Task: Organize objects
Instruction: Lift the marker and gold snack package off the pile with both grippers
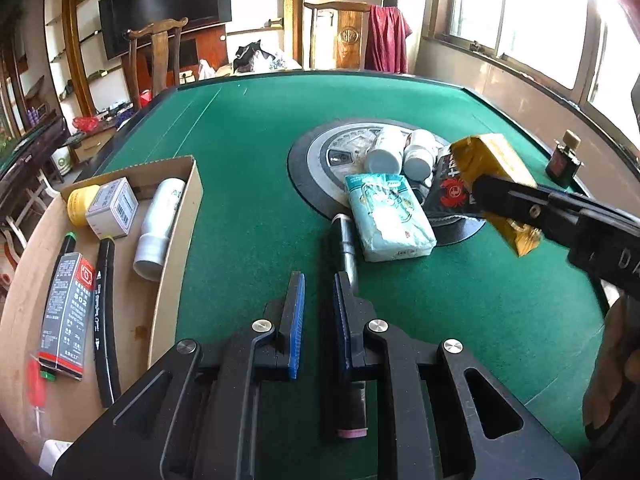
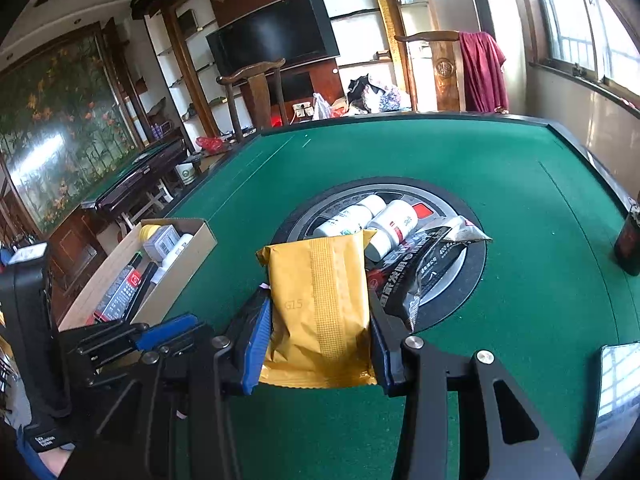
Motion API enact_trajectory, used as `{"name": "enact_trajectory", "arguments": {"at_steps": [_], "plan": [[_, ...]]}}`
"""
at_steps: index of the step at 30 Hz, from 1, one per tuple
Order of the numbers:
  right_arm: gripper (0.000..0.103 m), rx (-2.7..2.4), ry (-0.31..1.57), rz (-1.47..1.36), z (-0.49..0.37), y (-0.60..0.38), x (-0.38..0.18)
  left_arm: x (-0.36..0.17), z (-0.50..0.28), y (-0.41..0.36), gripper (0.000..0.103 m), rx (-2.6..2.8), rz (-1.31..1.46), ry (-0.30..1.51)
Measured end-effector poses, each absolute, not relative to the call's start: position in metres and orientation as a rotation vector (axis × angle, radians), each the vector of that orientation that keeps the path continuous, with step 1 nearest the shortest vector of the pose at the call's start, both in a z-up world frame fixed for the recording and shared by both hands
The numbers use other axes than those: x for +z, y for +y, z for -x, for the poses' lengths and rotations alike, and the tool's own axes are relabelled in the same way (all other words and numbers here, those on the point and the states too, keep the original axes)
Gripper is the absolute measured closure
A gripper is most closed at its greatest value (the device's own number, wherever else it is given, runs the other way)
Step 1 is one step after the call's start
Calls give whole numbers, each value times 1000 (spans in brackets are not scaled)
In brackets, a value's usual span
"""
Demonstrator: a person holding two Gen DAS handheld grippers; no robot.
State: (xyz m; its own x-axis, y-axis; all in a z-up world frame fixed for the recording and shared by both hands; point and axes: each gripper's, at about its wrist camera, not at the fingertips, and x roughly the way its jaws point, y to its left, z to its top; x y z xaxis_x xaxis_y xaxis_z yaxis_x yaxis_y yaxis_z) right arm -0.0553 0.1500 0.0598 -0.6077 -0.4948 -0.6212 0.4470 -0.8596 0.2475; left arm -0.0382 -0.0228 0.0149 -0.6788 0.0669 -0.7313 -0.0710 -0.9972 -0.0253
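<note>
So the yellow foil packet (image 2: 318, 308) is crinkly, with a ribbed seam down the middle and "G15" stamped faintly on it. My right gripper (image 2: 318, 344) has it pinched by both sides, held up over the green table (image 2: 520, 248) near the centre pile. My left gripper (image 1: 318, 312) is closed with nothing in it, angled down beside the cardboard box (image 1: 176, 248)
</note>
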Motion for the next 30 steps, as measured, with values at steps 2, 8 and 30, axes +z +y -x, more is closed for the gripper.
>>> {"name": "enact_trajectory", "arguments": {"at_steps": [2,8,30], "plan": [[59,-2428,-95,-967,57,151,60,13,39,-23,89,2805,1241,8],[59,-2435,-107,-970,58,154,61,9,44,-17,88,2789,1263,24],[59,-2436,-136,-954,57,156,67,-4,50,-10,89,2713,1332,5]]}}
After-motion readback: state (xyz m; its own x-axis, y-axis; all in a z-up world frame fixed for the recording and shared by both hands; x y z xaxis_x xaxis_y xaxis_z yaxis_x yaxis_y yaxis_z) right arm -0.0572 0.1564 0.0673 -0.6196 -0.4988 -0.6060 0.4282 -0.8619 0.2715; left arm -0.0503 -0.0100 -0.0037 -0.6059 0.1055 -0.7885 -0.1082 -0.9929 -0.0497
